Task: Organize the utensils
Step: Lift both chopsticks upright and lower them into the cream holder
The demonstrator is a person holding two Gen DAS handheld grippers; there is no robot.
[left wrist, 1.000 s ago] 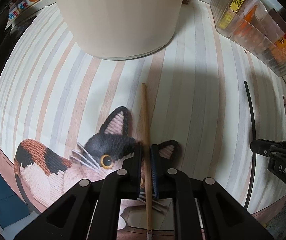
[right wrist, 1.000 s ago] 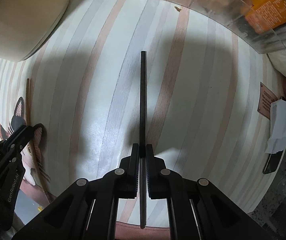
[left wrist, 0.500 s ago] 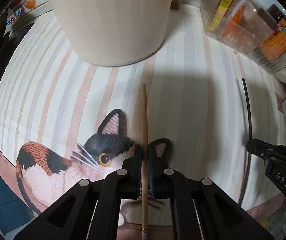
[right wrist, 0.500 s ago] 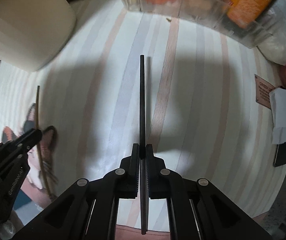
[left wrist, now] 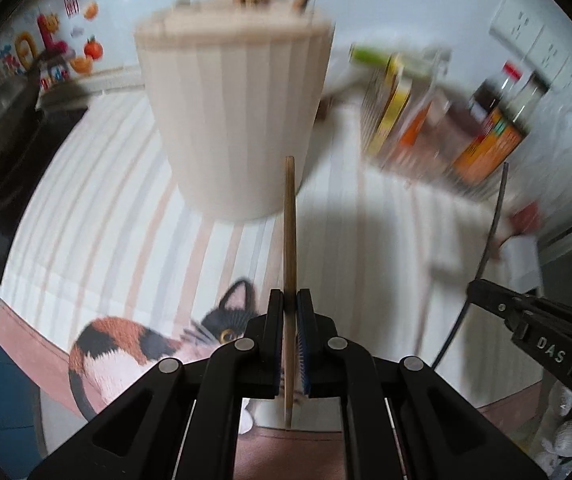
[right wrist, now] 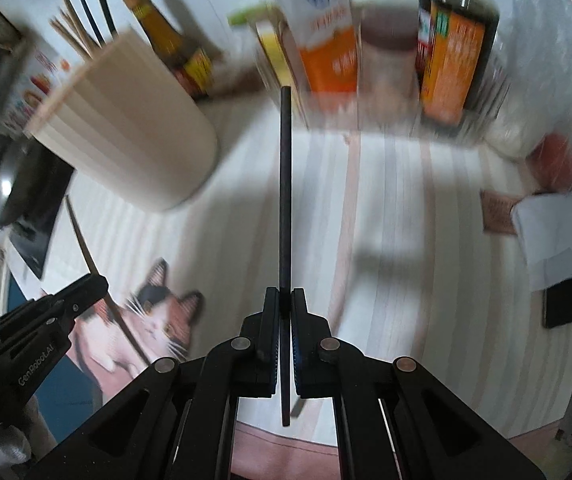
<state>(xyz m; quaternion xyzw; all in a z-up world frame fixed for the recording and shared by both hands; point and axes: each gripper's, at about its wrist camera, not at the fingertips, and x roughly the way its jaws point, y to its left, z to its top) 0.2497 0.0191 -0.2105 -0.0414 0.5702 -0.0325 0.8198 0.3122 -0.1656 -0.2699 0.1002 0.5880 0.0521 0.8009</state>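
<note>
Both chopsticks were off the tabletop (left wrist: 365,240), so the step in hand was, in my judgement, to carry them to the beige utensil holder (left wrist: 234,120) and drop them in among the chopsticks already standing there. To do it well, each stick should be raised above the rim, turned to point downward, and released only when its lower end is inside the opening; one hand at a time would avoid a collision over the rim. The left tongs (left wrist: 290,344) were closed tightly on the wooden chopstick (left wrist: 289,240), gripping its lower part, so most of the stick reached forward toward the holder, which stood just ahead near the far edge of the tabletop. The right tongs (right wrist: 285,344) were closed in the same way on the black chopstick (right wrist: 286,200), and the holder lay to their left and ahead. Both views were blurred.
</note>
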